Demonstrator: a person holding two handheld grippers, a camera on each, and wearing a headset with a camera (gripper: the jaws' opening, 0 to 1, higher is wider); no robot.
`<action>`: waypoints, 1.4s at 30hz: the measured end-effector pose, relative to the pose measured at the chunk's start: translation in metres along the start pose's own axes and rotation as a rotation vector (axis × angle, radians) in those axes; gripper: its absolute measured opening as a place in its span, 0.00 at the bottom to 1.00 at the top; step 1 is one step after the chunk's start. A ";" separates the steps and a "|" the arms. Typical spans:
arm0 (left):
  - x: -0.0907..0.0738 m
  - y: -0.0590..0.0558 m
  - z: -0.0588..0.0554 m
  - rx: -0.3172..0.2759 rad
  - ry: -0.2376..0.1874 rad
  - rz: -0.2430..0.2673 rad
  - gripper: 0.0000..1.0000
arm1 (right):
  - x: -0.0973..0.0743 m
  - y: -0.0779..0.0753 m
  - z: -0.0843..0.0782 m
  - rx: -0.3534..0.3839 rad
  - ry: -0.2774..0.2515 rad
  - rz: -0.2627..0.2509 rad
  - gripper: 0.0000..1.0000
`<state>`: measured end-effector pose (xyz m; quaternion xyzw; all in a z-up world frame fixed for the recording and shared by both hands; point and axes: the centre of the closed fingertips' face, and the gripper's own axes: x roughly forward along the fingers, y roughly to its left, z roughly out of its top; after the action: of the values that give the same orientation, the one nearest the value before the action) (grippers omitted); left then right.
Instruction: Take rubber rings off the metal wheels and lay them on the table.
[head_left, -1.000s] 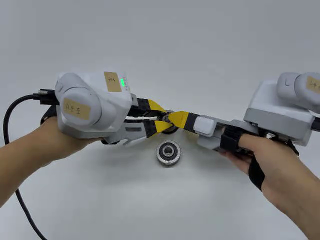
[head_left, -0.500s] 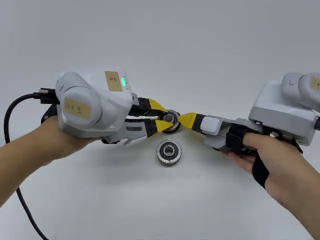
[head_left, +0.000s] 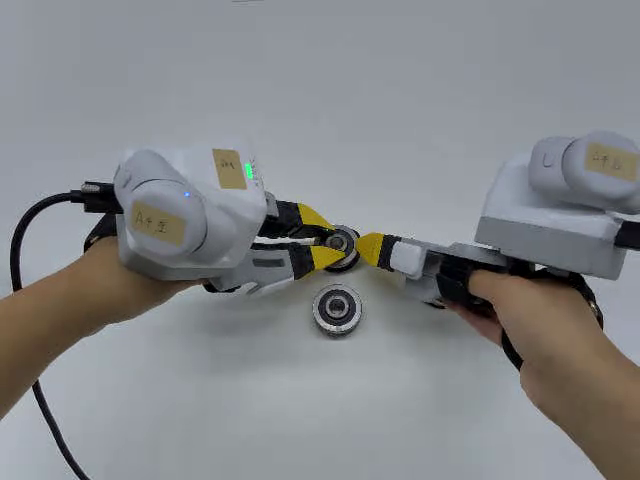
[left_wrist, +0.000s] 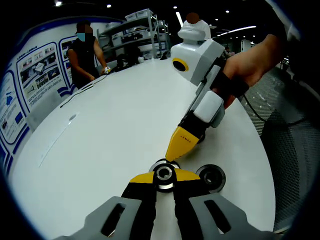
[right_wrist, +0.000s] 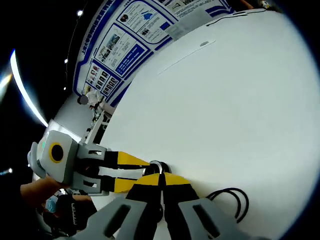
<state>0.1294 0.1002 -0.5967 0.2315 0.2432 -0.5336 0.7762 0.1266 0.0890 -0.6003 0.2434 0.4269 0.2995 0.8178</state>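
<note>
White left gripper (head_left: 332, 246), yellow-tipped black jaws, tan labels (head_left: 229, 168), green light (head_left: 247, 170), black cable (head_left: 45, 205)

Head view: bright, even light, soft shadows on my table (head_left: 400, 120). Both gripper views: heavy fisheye bending, ceiling lamps (left_wrist: 178, 17) glaring, background dim.

Blue-framed posters (left_wrist: 30, 75) are seen hung in a row. Right of the posters a person (left_wrist: 86, 50) is seen standing, and further right what seems to be shelving (left_wrist: 135, 27) is placed.
</note>
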 end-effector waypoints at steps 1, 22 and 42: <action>0.000 0.000 0.000 0.000 0.000 0.000 0.12 | 0.000 -0.001 0.000 0.003 0.001 0.000 0.02; -0.002 0.000 0.000 -0.006 -0.004 0.011 0.12 | 0.000 -0.003 0.001 -0.027 0.002 -0.051 0.00; -0.003 0.001 -0.001 -0.002 -0.009 0.009 0.11 | 0.001 0.008 0.004 -0.005 -0.009 0.019 0.00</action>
<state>0.1292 0.1028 -0.5954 0.2294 0.2393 -0.5307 0.7801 0.1280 0.0946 -0.5941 0.2466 0.4204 0.3071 0.8174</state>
